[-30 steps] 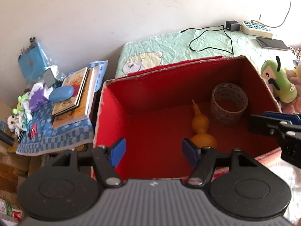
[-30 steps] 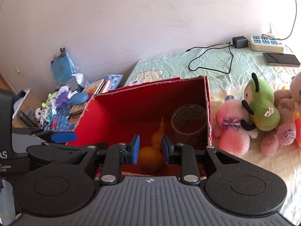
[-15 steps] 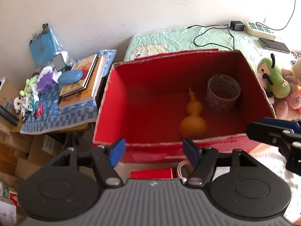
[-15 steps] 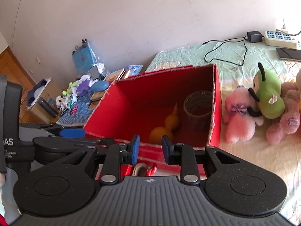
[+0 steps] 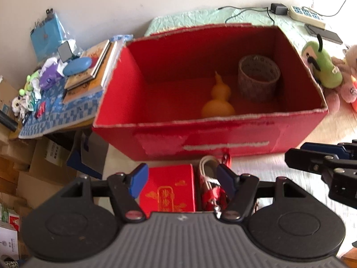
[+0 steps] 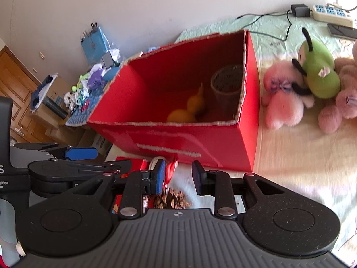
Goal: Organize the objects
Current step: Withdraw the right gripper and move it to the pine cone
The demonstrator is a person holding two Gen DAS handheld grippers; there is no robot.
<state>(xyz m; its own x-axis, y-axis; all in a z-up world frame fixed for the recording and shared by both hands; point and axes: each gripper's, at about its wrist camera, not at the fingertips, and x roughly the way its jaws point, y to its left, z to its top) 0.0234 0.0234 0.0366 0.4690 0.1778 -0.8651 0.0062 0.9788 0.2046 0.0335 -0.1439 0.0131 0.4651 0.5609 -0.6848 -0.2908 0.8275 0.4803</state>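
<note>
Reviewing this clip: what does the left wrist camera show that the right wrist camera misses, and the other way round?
Only the left wrist view shows the stack of books and the face of the small red packet, framed by the open left claw. Only the right wrist view shows the pinecone, the pink plush and the wooden door. Both show the red box holding the gourd and the woven ring.

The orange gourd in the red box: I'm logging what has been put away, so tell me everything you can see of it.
The orange gourd is a smooth, matte double-bulb shape: a big lower bulb, a smaller upper one, and a thin pointed stem. It lies on the floor of the red box, near the front wall, with its stem towards the back. The woven brown ring stands close on its right; contact is unclear. Neither gripper touches it.
</note>
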